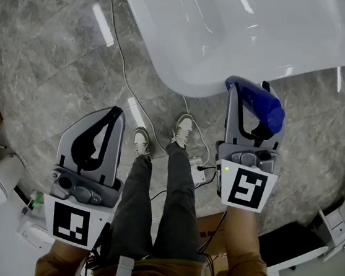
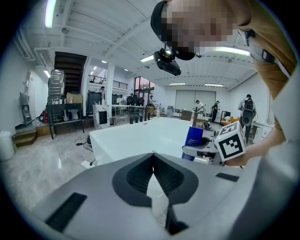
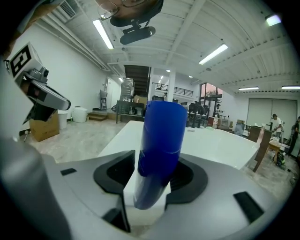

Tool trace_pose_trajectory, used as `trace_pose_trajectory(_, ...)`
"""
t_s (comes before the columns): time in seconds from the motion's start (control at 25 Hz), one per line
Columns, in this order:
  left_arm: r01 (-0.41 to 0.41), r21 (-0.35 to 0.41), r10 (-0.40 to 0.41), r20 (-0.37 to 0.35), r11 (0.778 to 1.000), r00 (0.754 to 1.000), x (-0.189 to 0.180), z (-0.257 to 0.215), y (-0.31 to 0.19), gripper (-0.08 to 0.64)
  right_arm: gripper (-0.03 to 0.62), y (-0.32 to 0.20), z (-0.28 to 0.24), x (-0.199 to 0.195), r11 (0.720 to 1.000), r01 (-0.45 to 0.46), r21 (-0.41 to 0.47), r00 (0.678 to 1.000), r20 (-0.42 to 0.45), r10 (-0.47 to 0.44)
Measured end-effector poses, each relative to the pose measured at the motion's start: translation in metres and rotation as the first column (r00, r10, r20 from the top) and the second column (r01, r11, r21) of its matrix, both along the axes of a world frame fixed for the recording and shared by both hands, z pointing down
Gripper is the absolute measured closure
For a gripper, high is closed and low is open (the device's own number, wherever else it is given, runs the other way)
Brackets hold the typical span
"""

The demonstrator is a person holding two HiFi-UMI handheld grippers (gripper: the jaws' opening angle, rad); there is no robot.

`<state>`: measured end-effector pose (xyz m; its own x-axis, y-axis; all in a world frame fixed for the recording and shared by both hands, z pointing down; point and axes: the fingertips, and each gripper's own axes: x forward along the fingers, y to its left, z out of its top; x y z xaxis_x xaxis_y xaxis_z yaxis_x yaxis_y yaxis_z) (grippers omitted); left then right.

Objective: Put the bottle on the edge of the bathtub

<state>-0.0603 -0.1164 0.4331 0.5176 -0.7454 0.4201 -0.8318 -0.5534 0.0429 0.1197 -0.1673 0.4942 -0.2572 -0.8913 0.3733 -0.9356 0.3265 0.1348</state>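
- Your left gripper (image 2: 153, 154): jaws together, nothing between them.
- White bathtub (image 2: 136, 138) straight ahead.
- At right, your right gripper (image 2: 199, 151) holds the blue bottle (image 2: 192, 136) upright, near the tub.

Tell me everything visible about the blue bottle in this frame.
The bottle is a deep-blue cylinder, smooth and plastic-looking, with small pale print on one side. It stands roughly upright, slightly tilted, clamped between the jaws of the right tool, whose pads press its lower body. It is in the air close to the bathtub rim, not resting on it. Nothing else touches it.
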Motion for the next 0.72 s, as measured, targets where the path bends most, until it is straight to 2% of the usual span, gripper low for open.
trace_pose_trajectory(0.56,-0.007,-0.011,0.007,0.004,1.0,1.0,0.006,0.005,-0.001,0.554,0.376,-0.002,0.002,0.002,1.0,0.009,-0.005,1.0,-0.001,-0.009)
trace_pose_trajectory(0.64,-0.008,-0.012,0.008,0.004,1.0,1.0,0.006,0.004,-0.001,0.554,0.378,-0.002,-0.002,0.005,1.0,-0.005,0.006,1.0,0.005,0.005)
trace_pose_trajectory(0.72,-0.011,-0.011,0.011,0.004,1.0,1.0,0.007,0.003,0.0,0.554,0.418,-0.003,-0.006,0.006,1.0,-0.011,0.011,1.0,0.016,0.011)
